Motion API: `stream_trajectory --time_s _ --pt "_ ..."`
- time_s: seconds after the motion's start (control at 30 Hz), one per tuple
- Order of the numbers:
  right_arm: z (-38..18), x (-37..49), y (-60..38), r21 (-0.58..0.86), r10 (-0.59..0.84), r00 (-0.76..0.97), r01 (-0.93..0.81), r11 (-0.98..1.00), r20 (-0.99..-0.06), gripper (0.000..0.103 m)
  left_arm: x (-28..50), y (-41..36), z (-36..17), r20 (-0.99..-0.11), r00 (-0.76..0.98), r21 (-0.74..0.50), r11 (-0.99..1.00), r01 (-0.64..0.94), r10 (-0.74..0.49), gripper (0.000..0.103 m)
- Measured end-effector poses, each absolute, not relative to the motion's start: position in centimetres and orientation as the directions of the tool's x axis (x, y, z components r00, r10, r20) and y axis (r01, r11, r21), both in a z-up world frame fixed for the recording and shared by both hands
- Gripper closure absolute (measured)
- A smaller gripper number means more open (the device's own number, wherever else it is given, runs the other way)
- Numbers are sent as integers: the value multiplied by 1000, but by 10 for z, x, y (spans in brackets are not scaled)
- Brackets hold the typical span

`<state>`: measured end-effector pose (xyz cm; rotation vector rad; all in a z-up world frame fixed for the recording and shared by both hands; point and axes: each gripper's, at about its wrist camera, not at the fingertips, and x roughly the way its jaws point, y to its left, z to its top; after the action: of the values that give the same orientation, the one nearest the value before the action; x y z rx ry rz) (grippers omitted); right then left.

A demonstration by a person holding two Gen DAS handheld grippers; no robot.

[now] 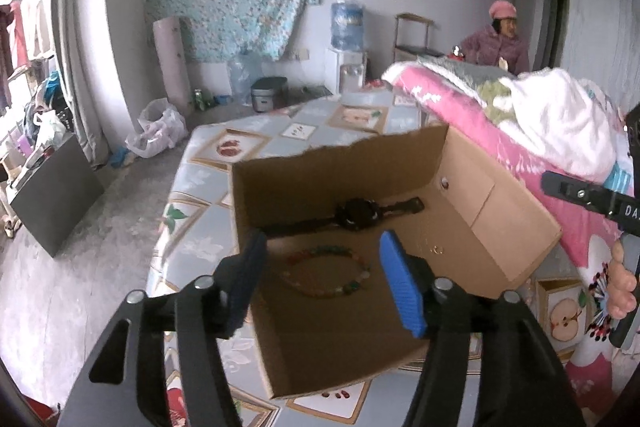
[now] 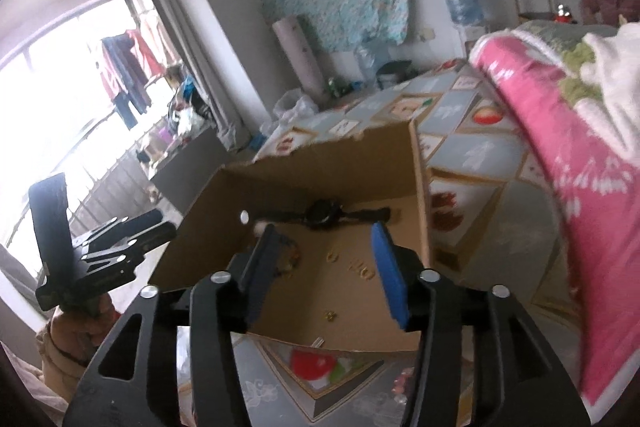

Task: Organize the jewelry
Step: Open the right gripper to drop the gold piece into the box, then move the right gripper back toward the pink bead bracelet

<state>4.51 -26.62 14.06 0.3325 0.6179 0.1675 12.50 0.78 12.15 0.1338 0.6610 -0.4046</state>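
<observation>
Both tools, left [image 1: 320, 279] and right [image 2: 320, 267], hang released over the box [image 1: 472, 187]; next likely grasping the bracelet [image 1: 326, 273] beside the watch [image 1: 356, 215]

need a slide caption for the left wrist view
Open left hand-held gripper poised over a cardboard box holding a beaded bracelet and a black watch.

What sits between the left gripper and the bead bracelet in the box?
Nothing visible. The left gripper is open above the open-topped cardboard box, and the bead bracelet lies uncovered on the box floor between its fingers. The black watch lies farther back by the far wall, out of the path.
</observation>
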Motion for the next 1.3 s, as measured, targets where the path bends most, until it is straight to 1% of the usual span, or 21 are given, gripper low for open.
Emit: stream_trajectory --time_s 0.07,0.2,0.4,0.67,0.77,0.87,1.0,1.17,1.3 --pt "146 38 -274 354 230 821 -36 934 -523 48 122 17 127 -608 727 -17 921 389 -319 37" --pt "152 26 -288 359 189 840 7 934 -508 44 115 34 131 -596 746 -21 935 355 -296 30" --pt "149 14 -299 366 149 841 61 929 -520 43 102 55 126 -602 754 -24 950 311 -262 25" --pt "142 -10 -305 345 88 831 129 930 -549 43 78 87 114 -613 761 -20 967 255 -213 21" --pt "134 -21 -312 338 59 818 170 926 -573 43 70 101 103 -633 751 -20 974 226 -187 20" --pt "122 -33 -318 313 16 789 224 923 -614 43 66 114 89 -662 733 -23 981 191 -158 20" --pt "101 -39 -323 306 1 740 276 911 -672 43 60 124 71 -697 703 -31 986 164 -139 20" --pt "76 -37 -325 295 5 677 313 903 -736 43 57 116 48 -738 661 -20 982 186 -140 20" --pt "63 -30 -319 284 23 639 309 907 -769 47 57 91 26 -775 609 -25 971 239 -170 20"
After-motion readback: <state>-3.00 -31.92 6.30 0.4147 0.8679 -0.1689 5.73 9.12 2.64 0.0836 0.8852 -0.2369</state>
